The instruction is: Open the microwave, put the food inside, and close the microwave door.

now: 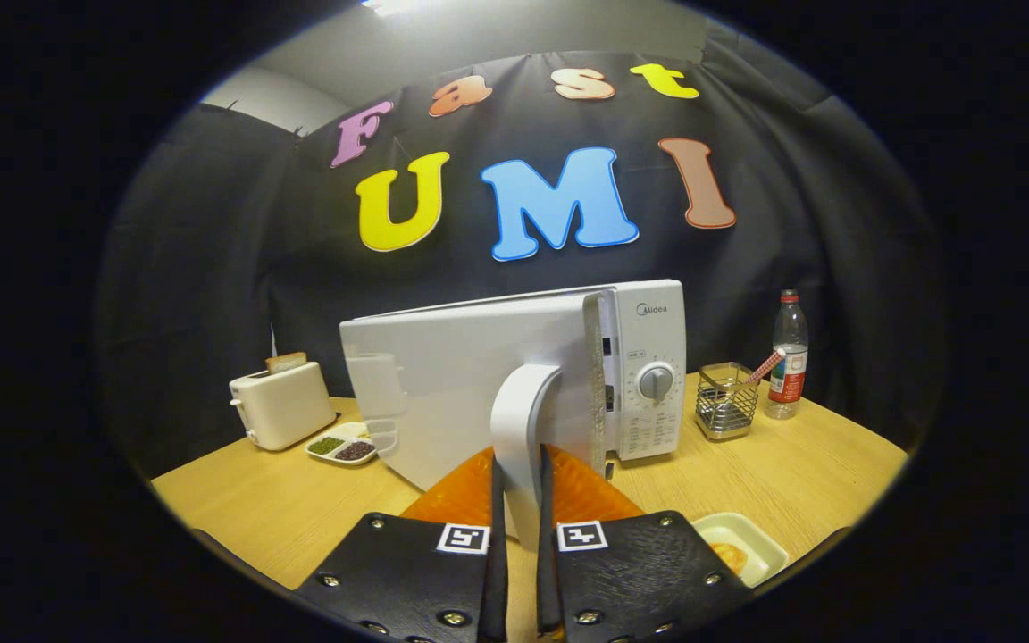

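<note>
Fingers of my gripper (519, 496) are nearly closed, pinching the white door handle (523, 429) between them. Just right of my claw a dish of food (742, 549) sits on the wooden table (791, 473); beyond the handle the microwave (648, 375) door (461, 393) stands swung partly open, toaster (280, 406) further left

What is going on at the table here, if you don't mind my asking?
A person's hand-held gripper is closed on the microwave's door handle, one finger on each side of it. The door is swung partly open, away from the microwave. A small dish of food waits on the table beside the fingers, so the food is not inside yet. A toaster, a divided plate, a wire basket and a bottle stand around the microwave.
</note>
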